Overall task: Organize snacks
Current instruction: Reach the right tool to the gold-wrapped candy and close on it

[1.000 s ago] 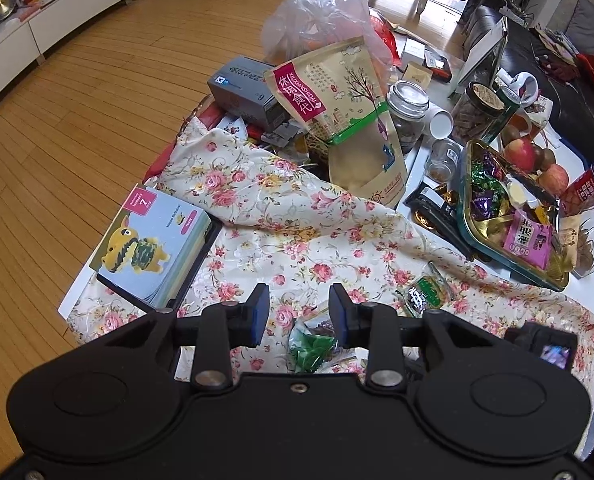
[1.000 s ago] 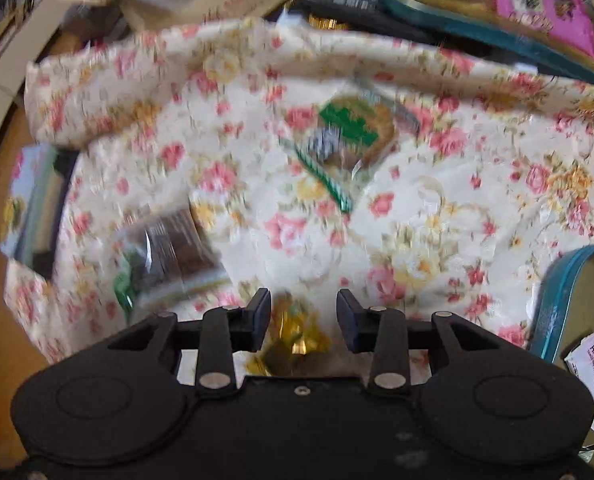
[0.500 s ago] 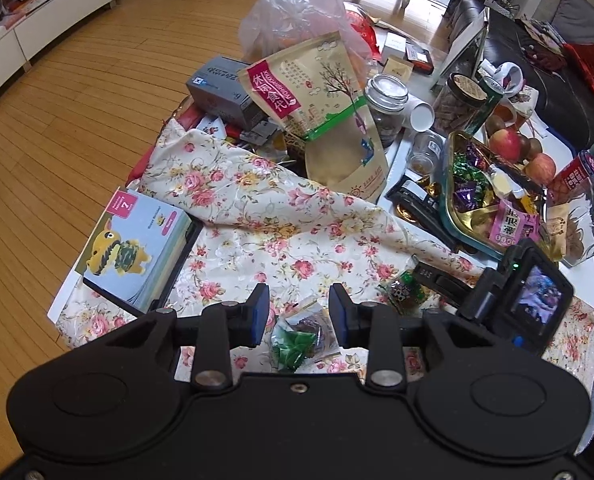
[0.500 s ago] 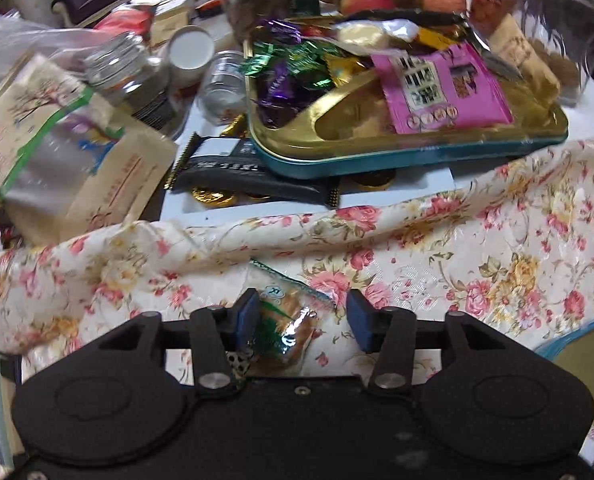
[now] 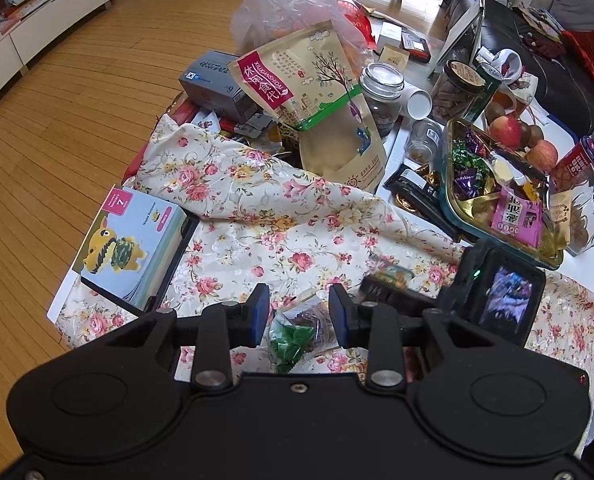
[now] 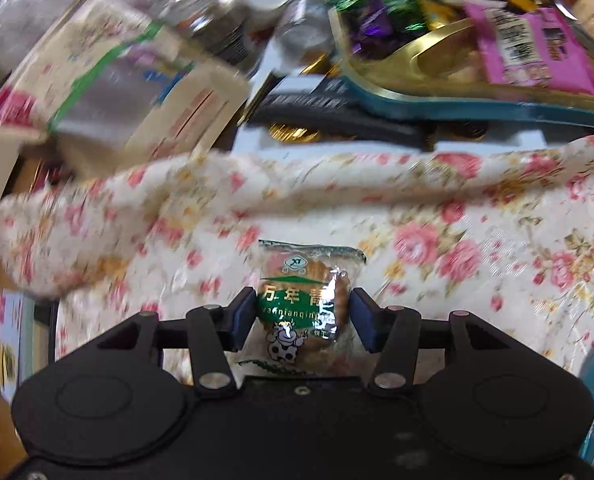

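A rumpled white cloth printed with pink roses (image 6: 477,216) lies under both sets of fingers, seemingly a sorting ground for loose snacks. Beyond the right fingers and above them to the right sits the gold-lined tray with a teal rim (image 6: 437,102), already loaded with purple and green candies and a pink packet; it reads as the collecting place. Ahead of the left fingers, a tall kraft paper snack pouch with a red label (image 5: 317,92) leans against jars, too big for the tray.

The right gripper (image 6: 303,316) pinches a clear cookie packet with a green band (image 6: 303,304) across its width, one pad on each edge, the packet upright between them and apparently lifted off the cloth, probably for carrying toward the tray.

The left gripper (image 5: 299,314) stands moderately open with nothing held. Between and just below its fingers lies a small clear wrapper with a green twisted end (image 5: 297,334) on the cloth, likely the next pick.
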